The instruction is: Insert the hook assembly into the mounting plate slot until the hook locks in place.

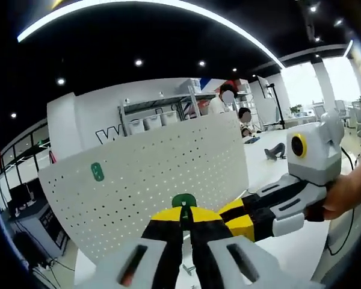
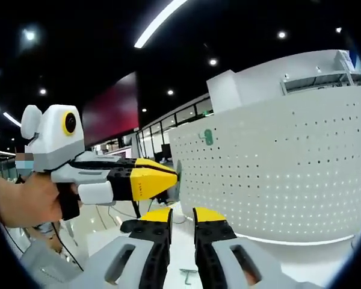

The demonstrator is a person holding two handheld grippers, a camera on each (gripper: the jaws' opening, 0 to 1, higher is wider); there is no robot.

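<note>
- The left gripper [image 1: 185,224] pinches a small green hook [image 1: 184,200] and holds it right up against the white board with holes [image 1: 168,174].
- The right gripper [image 2: 182,224] has its jaws a little apart, with nothing between them.
- Another green hook [image 1: 97,171] already sits higher on the board.
- I think the pinched hook is not locked yet. It needs a push in.

Two grey-bodied claws: left claw [image 1: 185,218] and right claw [image 2: 182,218], black jaws capped yellow, slotted grey shells, white yellow-ringed housings.
</note>
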